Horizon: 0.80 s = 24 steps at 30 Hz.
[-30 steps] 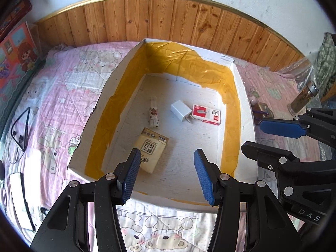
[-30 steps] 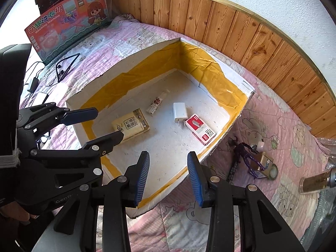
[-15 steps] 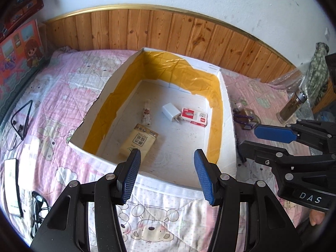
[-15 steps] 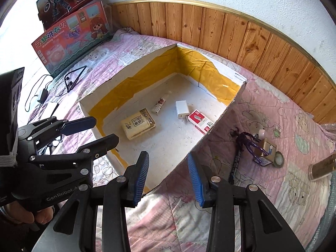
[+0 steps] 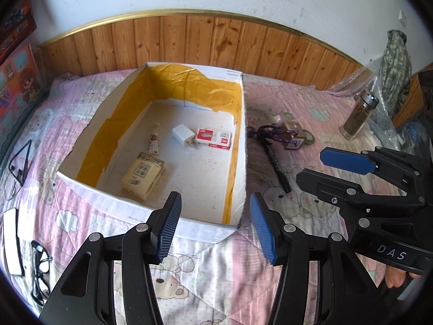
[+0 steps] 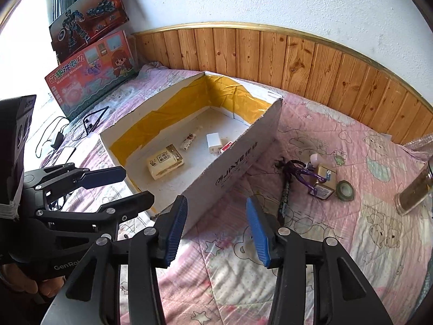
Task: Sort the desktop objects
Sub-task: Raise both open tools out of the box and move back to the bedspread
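Left wrist view looks down past the left gripper, whose blue pads stand spread with nothing between them, hanging just short of the near wall of the white cardboard box lined with yellow tape. Ahead of those pads, on the box floor, lie a tan packet with a QR code, a small printed tube, a white charger plug and a red and white box touching the plug's prong end. To the right of this tool, outside the box on the pink quilt, sit a black pen, a purple cord draped over a small gold box, and farther off a glass bottle. Right wrist view shows the right gripper with its jaws just having been opening, now wide apart and empty, poised over the quilt beside the box's near right corner. Ahead and to its right lie the pen, the cord and gold box, and a roll of tape just beside that gold box. Off to the left of the left tool, a pair of glasses rests on the quilt.
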Each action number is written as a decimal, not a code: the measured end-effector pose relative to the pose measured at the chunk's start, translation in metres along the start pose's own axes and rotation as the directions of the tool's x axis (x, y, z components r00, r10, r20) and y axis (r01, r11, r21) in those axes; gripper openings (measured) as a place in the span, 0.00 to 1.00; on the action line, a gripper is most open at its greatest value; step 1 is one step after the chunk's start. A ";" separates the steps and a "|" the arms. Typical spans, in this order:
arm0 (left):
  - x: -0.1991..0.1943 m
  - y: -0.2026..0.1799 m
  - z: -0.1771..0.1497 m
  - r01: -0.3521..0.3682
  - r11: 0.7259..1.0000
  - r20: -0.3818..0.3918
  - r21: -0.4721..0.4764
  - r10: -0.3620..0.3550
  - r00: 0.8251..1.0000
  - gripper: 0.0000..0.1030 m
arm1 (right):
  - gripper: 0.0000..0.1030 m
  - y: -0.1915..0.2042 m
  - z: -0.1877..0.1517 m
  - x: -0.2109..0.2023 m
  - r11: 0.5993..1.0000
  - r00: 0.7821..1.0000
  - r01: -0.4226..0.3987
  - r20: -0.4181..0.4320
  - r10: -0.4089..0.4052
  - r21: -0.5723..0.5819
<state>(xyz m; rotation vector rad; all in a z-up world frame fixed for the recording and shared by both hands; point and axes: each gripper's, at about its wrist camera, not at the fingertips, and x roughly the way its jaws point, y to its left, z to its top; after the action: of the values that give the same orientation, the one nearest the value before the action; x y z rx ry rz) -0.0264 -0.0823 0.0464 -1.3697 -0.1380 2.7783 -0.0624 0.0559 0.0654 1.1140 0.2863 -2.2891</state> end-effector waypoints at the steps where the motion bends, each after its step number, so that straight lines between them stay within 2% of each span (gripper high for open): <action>1: 0.001 -0.003 0.000 0.004 1.000 -0.003 0.001 -0.004 1.000 0.54 | 0.46 -0.004 -0.003 0.000 1.000 1.000 -0.002 0.001 0.002 0.012; 8: 0.014 -0.033 0.001 0.055 0.998 -0.041 0.006 -0.055 0.998 0.54 | 0.46 -0.056 -0.028 0.003 0.990 1.000 0.009 -0.006 -0.008 0.139; 14: 0.035 -0.066 0.006 0.090 0.995 -0.078 0.034 -0.087 0.993 0.54 | 0.46 -0.110 -0.046 0.016 0.964 0.999 0.040 -0.044 -0.029 0.264; 19: 0.069 -0.086 0.015 0.113 0.993 -0.143 0.025 -0.108 0.984 0.54 | 0.46 -0.152 -0.057 0.033 0.932 0.996 0.067 -0.084 -0.040 0.356; 24: 0.112 -0.105 0.024 0.133 0.991 -0.209 0.013 -0.127 0.970 0.54 | 0.46 -0.202 -0.060 0.050 0.890 0.988 0.133 -0.127 -0.085 0.437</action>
<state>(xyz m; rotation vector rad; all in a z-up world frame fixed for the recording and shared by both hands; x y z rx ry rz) -0.1142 0.0290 -0.0169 -1.5723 -0.1756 2.5042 -0.1651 0.2253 -0.0224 1.4785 -0.1539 -2.4703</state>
